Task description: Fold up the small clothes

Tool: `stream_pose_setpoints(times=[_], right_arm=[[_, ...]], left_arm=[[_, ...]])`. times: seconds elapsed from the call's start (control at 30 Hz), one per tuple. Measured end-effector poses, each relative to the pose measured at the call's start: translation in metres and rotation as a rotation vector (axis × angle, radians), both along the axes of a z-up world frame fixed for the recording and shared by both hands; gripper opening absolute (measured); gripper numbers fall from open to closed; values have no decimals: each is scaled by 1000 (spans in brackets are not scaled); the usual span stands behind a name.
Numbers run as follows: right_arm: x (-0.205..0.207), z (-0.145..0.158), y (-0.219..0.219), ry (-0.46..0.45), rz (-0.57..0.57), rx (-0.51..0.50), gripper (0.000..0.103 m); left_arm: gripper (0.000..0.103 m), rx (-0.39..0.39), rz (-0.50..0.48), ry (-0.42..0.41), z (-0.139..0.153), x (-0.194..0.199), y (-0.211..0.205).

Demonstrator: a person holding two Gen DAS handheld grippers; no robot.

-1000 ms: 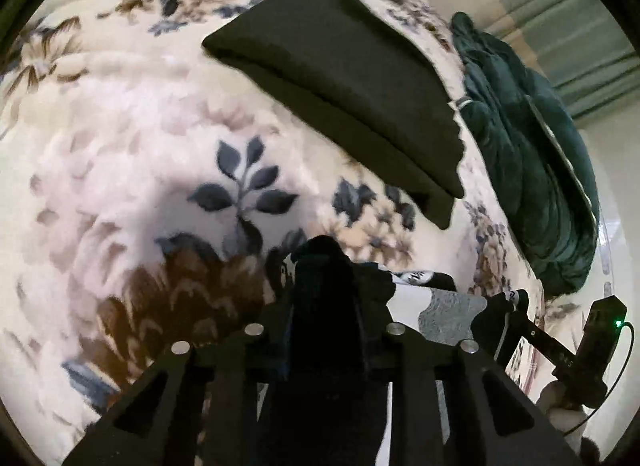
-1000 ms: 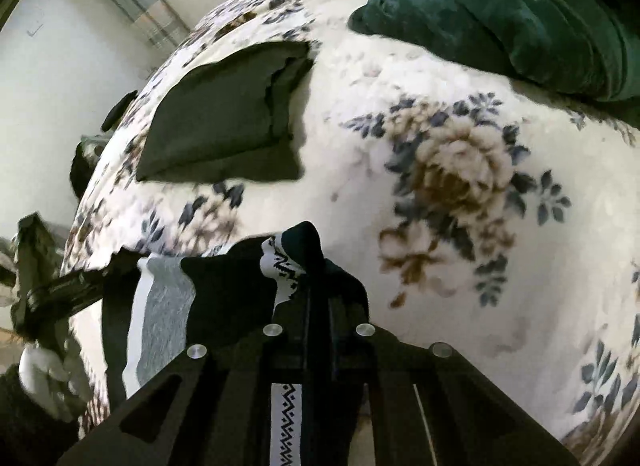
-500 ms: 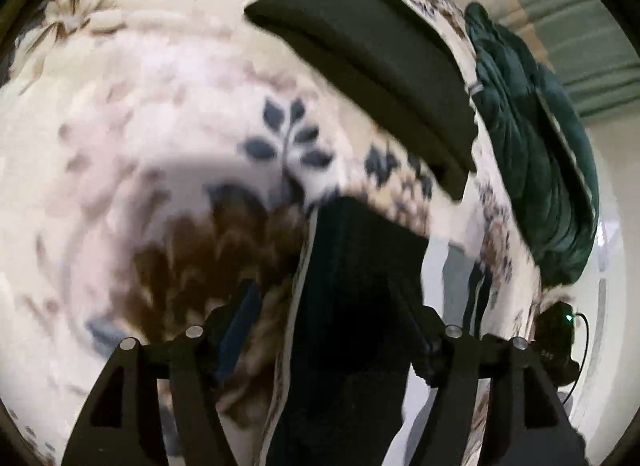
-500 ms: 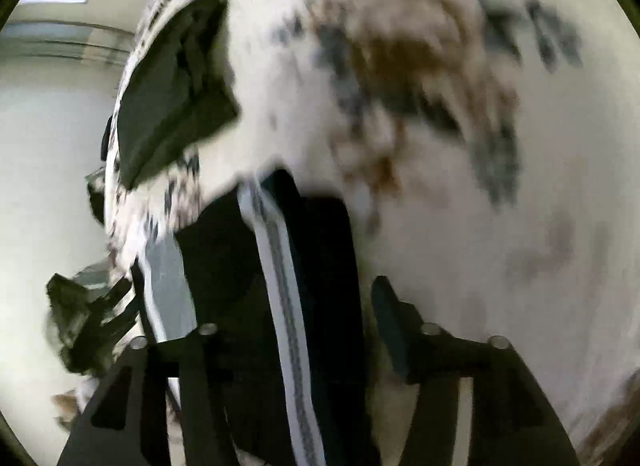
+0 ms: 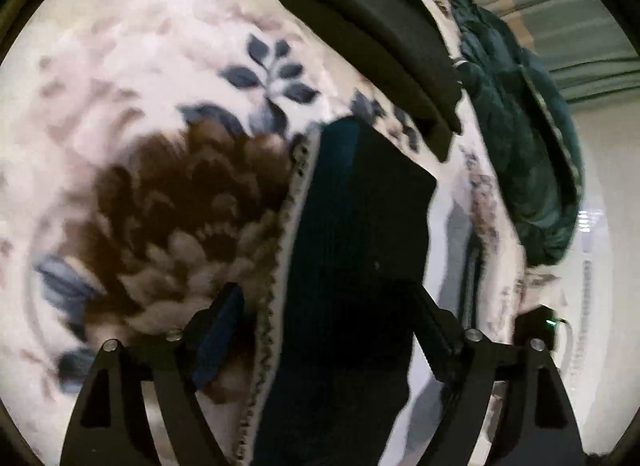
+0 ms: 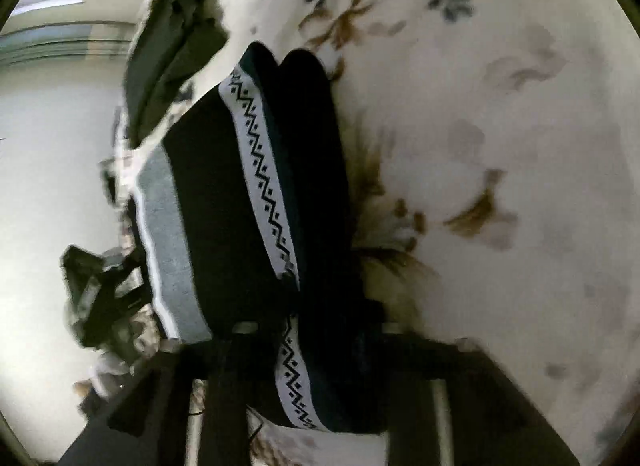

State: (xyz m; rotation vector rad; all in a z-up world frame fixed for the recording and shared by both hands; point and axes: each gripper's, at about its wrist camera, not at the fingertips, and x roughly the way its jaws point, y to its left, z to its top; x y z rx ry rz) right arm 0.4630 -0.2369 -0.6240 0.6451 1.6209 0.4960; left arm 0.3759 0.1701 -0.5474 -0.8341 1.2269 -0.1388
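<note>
A small dark knit garment with a white zigzag band and a grey panel lies folded on the floral bedspread. My left gripper hovers low over one end of it. Its jaws are opening, with the dark cloth lying loose between them, and the pads stand clear of it. My right gripper is at the other end, blurred, with jaws apart and the banded edge running between them untouched. In the right wrist view the left gripper shows as a blur beyond the garment.
A folded dark garment lies further up the bed, also seen in the right wrist view. A rumpled teal blanket is heaped at the bed's far side. Pale walls and curtains surround the bed.
Both grippers, shut on the garment a second ago, have spread their jaws and let it go. Both have sunk closer to the bed, and the garment now lies flat.
</note>
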Motion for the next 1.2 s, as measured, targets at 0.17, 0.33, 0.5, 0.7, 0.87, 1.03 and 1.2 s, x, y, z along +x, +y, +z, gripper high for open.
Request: stream_pose_setpoints(times=[0.17, 0.33, 0.5, 0.7, 0.87, 1.03, 1.2], right_arm=[[12, -38, 12, 86, 34, 213, 68], [22, -44, 45, 52, 84, 236, 24], [17, -5, 45, -43, 19, 158, 20], [32, 61, 63, -152, -31, 139, 20], [87, 113, 92, -246, -109, 133, 20], [159, 137, 149, -315, -176, 116, 20], [255, 117, 184, -335, -209, 95, 20]], left_arm=[[80, -155, 31, 4, -28, -3, -7], [33, -114, 34, -108, -1, -2, -16], [30, -148, 15, -160, 26, 9, -10], [30, -171, -51, -236, 72, 66, 16], [30, -153, -134, -290, 113, 162, 46], [31, -102, -201, -311, 120, 268, 77], [32, -69, -230, -266, 80, 355, 112]])
